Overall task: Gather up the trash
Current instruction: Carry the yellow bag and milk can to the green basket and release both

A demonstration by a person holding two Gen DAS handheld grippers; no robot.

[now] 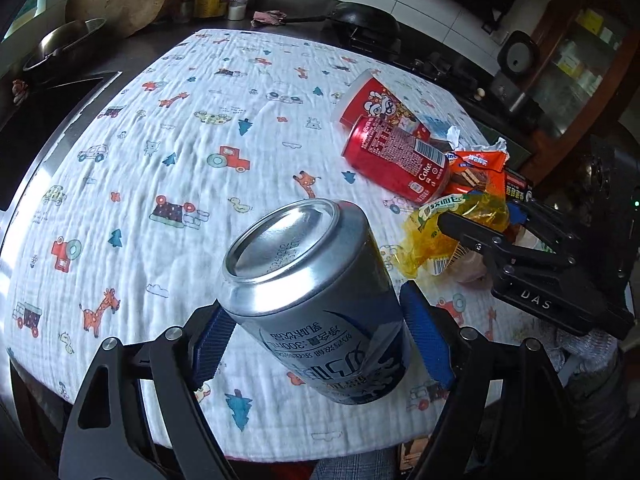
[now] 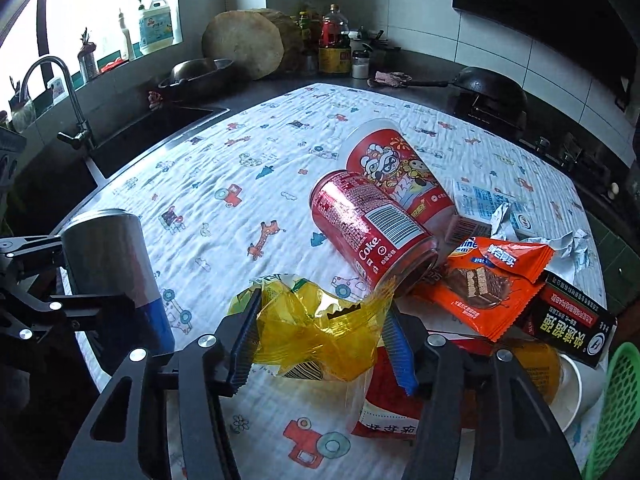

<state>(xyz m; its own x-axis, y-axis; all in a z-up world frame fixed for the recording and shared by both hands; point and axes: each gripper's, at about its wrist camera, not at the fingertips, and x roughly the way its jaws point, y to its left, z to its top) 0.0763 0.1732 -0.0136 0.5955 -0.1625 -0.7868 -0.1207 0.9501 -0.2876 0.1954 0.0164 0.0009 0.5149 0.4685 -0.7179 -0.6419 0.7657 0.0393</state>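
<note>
The left gripper (image 1: 316, 344) pinches a silver and blue drink can (image 1: 316, 296) between its blue pads, holding it clear above the worktop (image 1: 168, 152), which is covered by a white cloth printed with giraffes, cars and trees. From the left wrist view the can points its bare metal base toward the camera; in the right wrist view the same can (image 2: 116, 272) stands upright at the left edge, clamped by the black linkage. The right gripper (image 2: 320, 340) is partly closed around a crumpled yellow wrapper (image 2: 316, 328), its ribbed pads pressing against the film on both sides; the wrapper looks lifted slightly at the front, though I cannot tell whether it is fully off the cloth. The remaining trash lies in a cluster on the right part of the cloth. A red Coke can (image 2: 372, 232) lies on its side, touching a red printed paper cup (image 2: 396, 176) that is also tipped over just behind it. Just beside the Coke can sits an orange wafer packet (image 2: 492, 284), overlapping a black carton (image 2: 568, 324) with yellow lettering. A white and blue box (image 2: 480, 200) and crumpled silver foil (image 2: 568, 248) lie behind them. Under the right gripper are a red and white wrapper (image 2: 384, 400) and a clear plastic cup (image 2: 360, 396).
</note>
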